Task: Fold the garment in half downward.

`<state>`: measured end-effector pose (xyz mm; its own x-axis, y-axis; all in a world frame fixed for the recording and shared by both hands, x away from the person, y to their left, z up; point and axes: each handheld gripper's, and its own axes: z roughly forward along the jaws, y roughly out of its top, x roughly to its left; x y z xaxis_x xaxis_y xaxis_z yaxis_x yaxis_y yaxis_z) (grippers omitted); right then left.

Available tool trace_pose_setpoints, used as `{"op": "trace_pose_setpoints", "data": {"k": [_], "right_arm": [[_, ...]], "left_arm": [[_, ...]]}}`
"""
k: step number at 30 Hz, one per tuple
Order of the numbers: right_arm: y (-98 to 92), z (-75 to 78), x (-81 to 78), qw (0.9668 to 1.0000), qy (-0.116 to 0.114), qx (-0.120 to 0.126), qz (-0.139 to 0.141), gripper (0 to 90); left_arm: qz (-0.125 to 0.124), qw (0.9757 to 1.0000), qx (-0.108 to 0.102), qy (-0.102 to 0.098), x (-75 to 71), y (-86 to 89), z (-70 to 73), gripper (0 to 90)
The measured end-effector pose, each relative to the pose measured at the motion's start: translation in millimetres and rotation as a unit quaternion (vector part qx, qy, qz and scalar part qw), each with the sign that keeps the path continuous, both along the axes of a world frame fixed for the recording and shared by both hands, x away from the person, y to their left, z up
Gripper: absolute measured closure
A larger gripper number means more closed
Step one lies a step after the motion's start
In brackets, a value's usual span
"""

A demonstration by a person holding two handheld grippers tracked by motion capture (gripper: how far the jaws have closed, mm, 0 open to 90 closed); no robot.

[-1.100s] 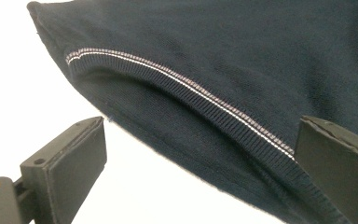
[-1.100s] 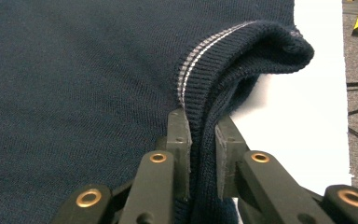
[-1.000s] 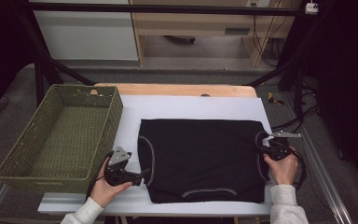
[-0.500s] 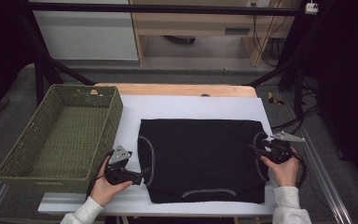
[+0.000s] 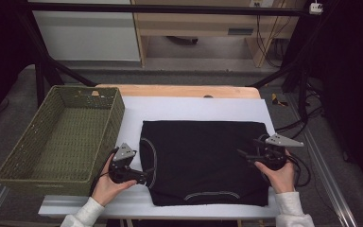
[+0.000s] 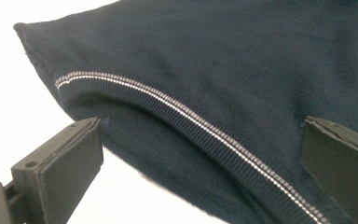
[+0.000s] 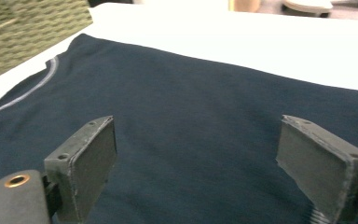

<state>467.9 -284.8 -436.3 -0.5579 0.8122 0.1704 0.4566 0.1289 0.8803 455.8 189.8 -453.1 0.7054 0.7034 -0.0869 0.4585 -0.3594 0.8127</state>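
Note:
A black garment (image 5: 203,161) with pale stitched trim lies folded flat on the white table cover (image 5: 194,106). My left gripper (image 5: 143,178) rests at the garment's left edge. In the left gripper view it is open (image 6: 200,168), and the ribbed, stitched hem (image 6: 205,126) runs between its wide-apart jaws without being pinched. My right gripper (image 5: 246,153) hovers over the garment's right part. Its jaws have just been opening and stand open (image 7: 200,163), with the dark cloth (image 7: 191,107) lying below them and nothing held between them.
A green woven basket (image 5: 116,113) stands at the table's left, close to my left hand. A wooden table edge (image 5: 179,91) runs behind the white cover. Black frame legs and cables (image 5: 302,165) lie to the right, and metal rails border the table sides.
The right gripper has let go of the garment's right edge, opened its jaws, risen a little and moved leftward over the cloth. The left gripper has stayed where it was.

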Motion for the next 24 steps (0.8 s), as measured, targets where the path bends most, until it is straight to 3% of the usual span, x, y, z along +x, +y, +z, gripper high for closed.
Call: {"op": "trace_pose_setpoints", "data": {"k": [6,10,17,24], "right_arm": [[15.1,-1.5,-3.4,0.9996,-0.004,0.019,0.022,12.7],[22.8,-0.8,-7.1,0.9993,-0.012,0.018,0.032,12.3],[33.8,-0.8,-12.4,0.9988,-0.010,0.018,0.044,11.0],[46.0,-3.8,-15.5,0.9981,-0.003,0.022,0.058,10.2]], "left_arm": [[-0.002,0.9999,-0.008,-0.005,5.3,-1.3,8.6,0.0],[0.001,0.9999,-0.008,-0.008,9.4,-0.4,11.5,0.0],[0.018,0.9997,-0.016,0.003,20.7,0.6,12.2,0.0],[0.019,0.9998,-0.007,0.005,31.4,-6.8,10.7,0.0]]}}
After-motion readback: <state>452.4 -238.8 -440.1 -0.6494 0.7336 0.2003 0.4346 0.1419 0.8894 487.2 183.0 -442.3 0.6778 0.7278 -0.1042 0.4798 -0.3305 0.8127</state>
